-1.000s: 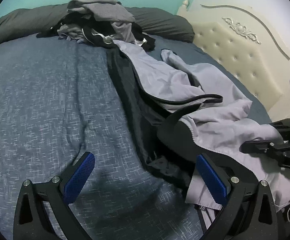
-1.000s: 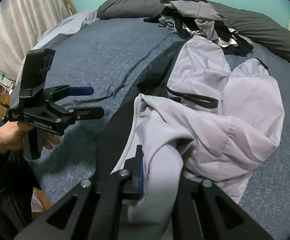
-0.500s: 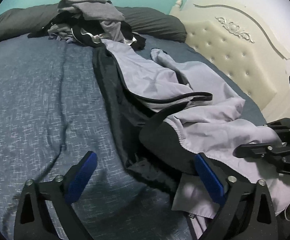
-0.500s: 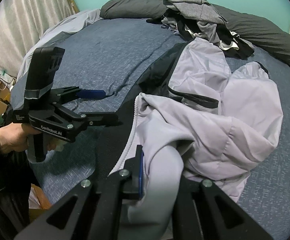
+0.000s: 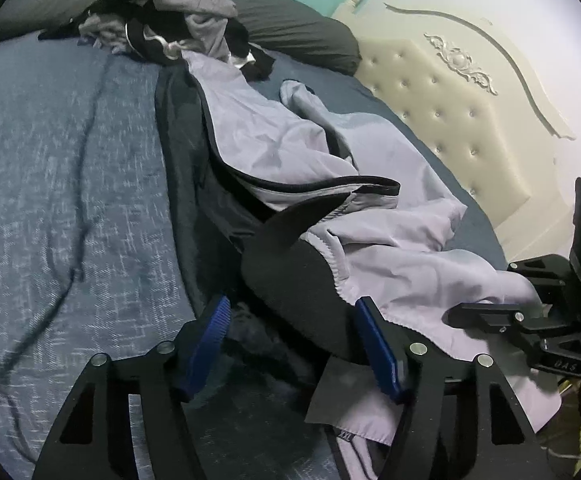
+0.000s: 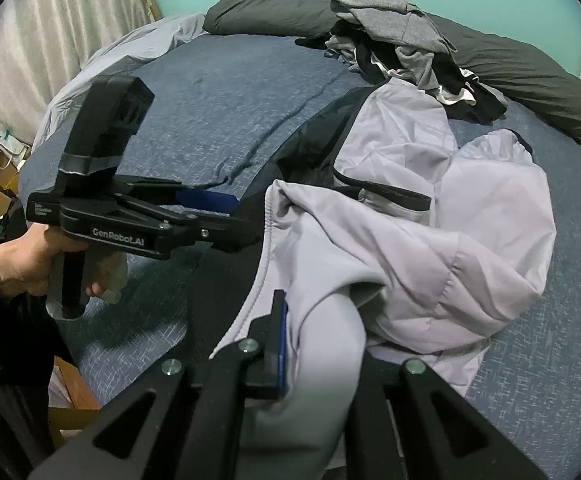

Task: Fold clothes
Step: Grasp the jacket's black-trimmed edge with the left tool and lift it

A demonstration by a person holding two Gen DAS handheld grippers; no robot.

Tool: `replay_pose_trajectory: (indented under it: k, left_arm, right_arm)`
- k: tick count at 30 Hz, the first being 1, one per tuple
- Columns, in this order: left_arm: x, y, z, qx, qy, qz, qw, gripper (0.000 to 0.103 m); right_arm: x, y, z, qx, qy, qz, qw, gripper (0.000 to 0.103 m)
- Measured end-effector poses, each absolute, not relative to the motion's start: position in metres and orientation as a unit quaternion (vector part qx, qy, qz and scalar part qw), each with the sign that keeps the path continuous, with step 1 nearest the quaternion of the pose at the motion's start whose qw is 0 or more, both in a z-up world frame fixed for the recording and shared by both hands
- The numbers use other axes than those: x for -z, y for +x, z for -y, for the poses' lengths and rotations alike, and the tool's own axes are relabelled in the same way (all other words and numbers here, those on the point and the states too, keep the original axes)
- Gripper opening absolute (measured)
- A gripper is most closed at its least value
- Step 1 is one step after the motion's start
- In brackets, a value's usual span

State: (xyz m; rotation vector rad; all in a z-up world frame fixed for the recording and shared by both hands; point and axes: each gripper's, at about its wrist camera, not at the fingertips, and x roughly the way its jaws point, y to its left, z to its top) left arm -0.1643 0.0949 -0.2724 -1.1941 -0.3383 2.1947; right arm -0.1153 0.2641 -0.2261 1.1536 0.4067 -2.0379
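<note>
Right gripper (image 6: 314, 344) clamped on jacket (image 6: 450, 240); left gripper (image 5: 294, 344), jaws just closing around black hem, not yet pinching, may bite bedsheet (image 5: 70, 200) too.

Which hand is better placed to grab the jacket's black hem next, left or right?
Left. The left gripper has just been closing, jaws astride the jacket's black hem, not yet pinching. The right gripper is shut on grey fabric.

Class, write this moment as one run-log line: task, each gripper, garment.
task: fold clothes | left gripper: open, jaws closing around black hem | right gripper: shut on jacket | jacket: crumpled on bed
</note>
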Motion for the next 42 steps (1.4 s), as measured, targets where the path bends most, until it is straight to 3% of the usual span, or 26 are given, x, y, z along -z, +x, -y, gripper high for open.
replay_pose_trajectory:
  k: [14,20,22,27,28,31,33,35,42]
  left_arm:
    - [0.28,-0.169,-0.104,-0.816,-0.469,0.144,0.306,0.068]
    - [0.28,-0.17,-0.102,-0.813,-0.461,0.158,0.32,0.036]
    - [0.278,-0.169,-0.103,-0.813,-0.458,0.159,0.323,0.032]
    - [0.264,-0.167,-0.103,-0.814,-0.439,0.173,0.337,0.007]
    - [0.259,-0.167,-0.102,-0.816,-0.433,0.174,0.341,0.006]
    - [0.243,-0.168,-0.1,-0.825,-0.419,0.17,0.34,0.004]
    - [0.231,-0.17,-0.097,-0.831,-0.411,0.167,0.335,0.004]
    - [0.221,-0.172,-0.091,-0.836,-0.405,0.168,0.329,0.004]
    - [0.191,-0.175,-0.07,-0.858,-0.388,0.156,0.3,0.003]
  right_arm:
    - [0.227,-0.115,-0.265,0.795,0.449,-0.158,0.376,0.007]
    - [0.228,-0.114,-0.265,0.795,0.45,-0.157,0.376,0.007]
    - [0.228,-0.113,-0.266,0.795,0.45,-0.156,0.375,0.007]
    - [0.227,-0.113,-0.266,0.798,0.451,-0.155,0.369,0.007]
    - [0.226,-0.114,-0.267,0.8,0.452,-0.153,0.363,0.007]
    - [0.224,-0.118,-0.273,0.81,0.459,-0.136,0.338,0.019]
    - [0.223,-0.121,-0.278,0.817,0.465,-0.119,0.318,0.039]
    - [0.219,-0.119,-0.289,0.826,0.47,-0.1,0.296,0.049]
    - [0.21,-0.095,-0.319,0.816,0.501,-0.014,0.287,0.058]
